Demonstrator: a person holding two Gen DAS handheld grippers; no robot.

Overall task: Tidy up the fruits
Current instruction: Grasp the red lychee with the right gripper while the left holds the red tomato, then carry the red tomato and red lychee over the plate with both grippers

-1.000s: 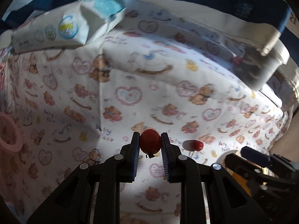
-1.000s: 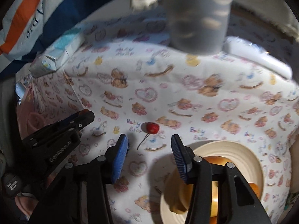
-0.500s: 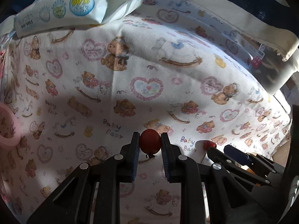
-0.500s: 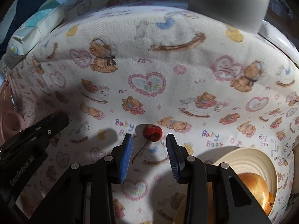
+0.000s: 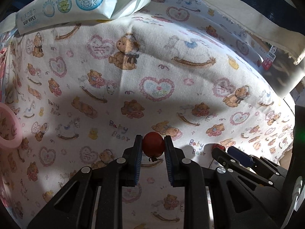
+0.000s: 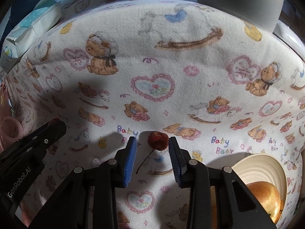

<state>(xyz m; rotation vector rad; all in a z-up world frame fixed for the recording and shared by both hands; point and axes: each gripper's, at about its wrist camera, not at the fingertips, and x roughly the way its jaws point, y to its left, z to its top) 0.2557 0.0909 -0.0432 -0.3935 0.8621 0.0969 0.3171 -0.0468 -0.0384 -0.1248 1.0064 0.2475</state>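
Observation:
My left gripper is shut on a small dark red round fruit, held just above the teddy-bear cloth. My right gripper is open, low over the cloth, its blue pads on either side of a second small red fruit with a long thin stem; the right pad looks very close to it. That fruit shows partly behind the right gripper in the left wrist view. The left gripper's arm shows at the left of the right wrist view.
A cream ribbed bowl holding orange-yellow fruit sits at lower right. A pink bowl sits at the left edge. A baby wipes pack lies at the back. A grey container stands at the back right.
The right gripper has moved down and forward so the stemmed fruit now lies between its pads. The left gripper, still holding its fruit, has moved closer to the cloth.

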